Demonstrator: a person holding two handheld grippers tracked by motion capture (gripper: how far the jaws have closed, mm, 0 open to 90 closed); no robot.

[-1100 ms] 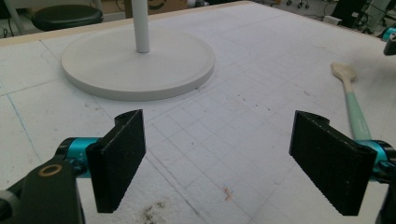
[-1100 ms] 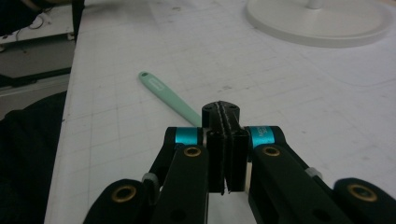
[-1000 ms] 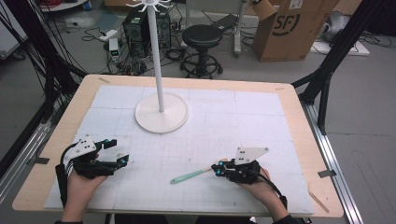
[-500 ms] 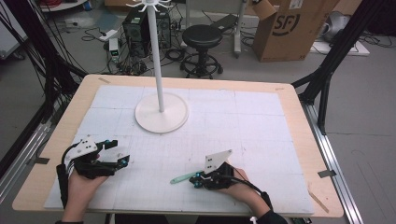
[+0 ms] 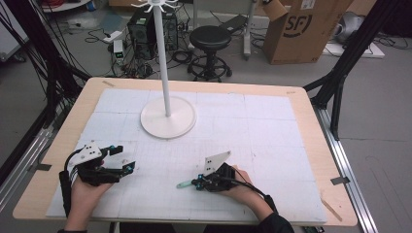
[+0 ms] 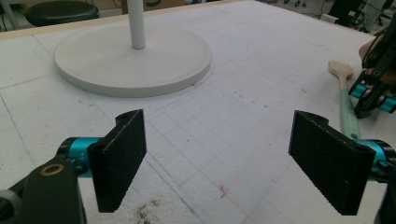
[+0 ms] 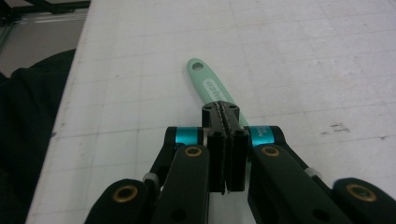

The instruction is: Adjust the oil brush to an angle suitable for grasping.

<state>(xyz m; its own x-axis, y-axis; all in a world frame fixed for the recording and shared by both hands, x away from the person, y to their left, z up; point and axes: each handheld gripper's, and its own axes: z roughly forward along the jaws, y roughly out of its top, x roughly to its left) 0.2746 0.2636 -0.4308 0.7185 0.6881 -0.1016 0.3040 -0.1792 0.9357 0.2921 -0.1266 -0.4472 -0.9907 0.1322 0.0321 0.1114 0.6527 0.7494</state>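
A mint-green utensil [image 5: 184, 184] with a pale head [image 6: 338, 70] lies flat on the white mat near the front edge. Its handle [image 7: 210, 86], with a hole at the end, runs out ahead of my right gripper [image 7: 226, 109]. That gripper [image 5: 196, 183] is shut, jaws pressed together, tips low over the handle's middle; I see nothing between the pads. My left gripper [image 5: 124, 158] rests at the front left, jaws wide open and empty [image 6: 219, 172]. It faces across the mat toward the utensil and the right gripper [image 6: 366, 109].
A white coat-stand with a round base [image 5: 168, 119] and thin pole stands at the mat's back centre [image 6: 133, 56]. The wooden table edge [image 5: 311, 111] frames the mat. A stool [image 5: 210, 36], a cardboard box [image 5: 301, 29] and cables sit on the floor behind.
My right gripper has slid left and slightly toward the front edge, coming over the utensil so that less of the handle shows. The utensil and the left gripper have stayed put.
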